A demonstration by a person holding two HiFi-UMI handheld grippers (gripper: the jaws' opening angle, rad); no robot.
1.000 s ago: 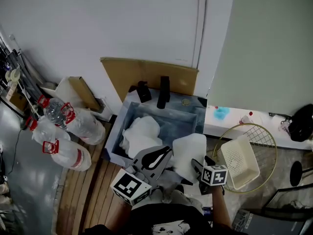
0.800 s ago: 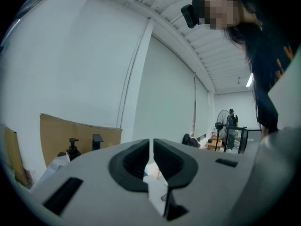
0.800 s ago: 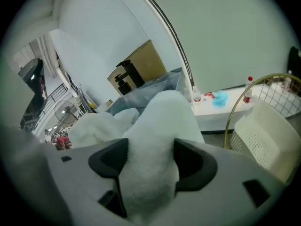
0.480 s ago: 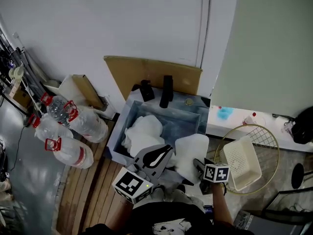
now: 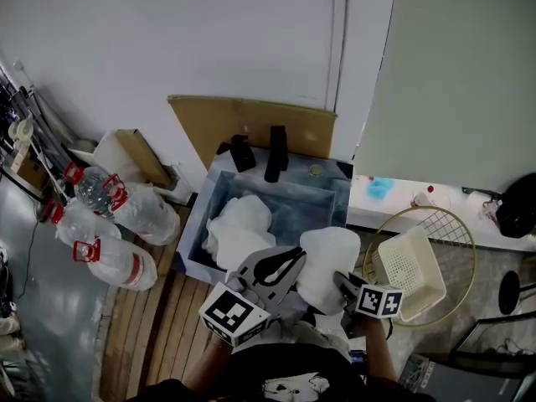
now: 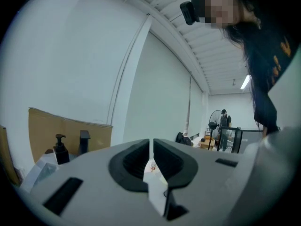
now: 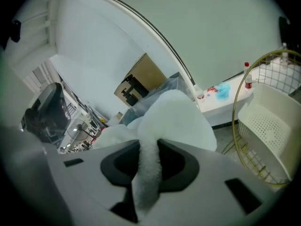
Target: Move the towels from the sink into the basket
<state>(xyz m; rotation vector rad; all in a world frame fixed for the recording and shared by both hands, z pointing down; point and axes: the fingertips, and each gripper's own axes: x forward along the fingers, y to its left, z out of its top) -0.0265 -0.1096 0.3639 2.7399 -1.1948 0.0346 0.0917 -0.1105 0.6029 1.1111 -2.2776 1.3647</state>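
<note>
The right tool (image 7: 149, 166) is closing on a fold of the white towel (image 5: 328, 256), with its pads already pressing the cloth. The towel is at the front right corner of the sink (image 5: 194, 224). The basket (image 5: 408, 270) lies just to this tool's right (the nearer arm). The left tool (image 6: 151, 161) is clenched and empty. A second towel (image 5: 239, 229) lies in the sink.

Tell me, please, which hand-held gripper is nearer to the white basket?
Right. The right hand-held gripper, its jaws closing on a towel, is just left of the basket; the left hand-held gripper sits farther left, by the sink.
</note>
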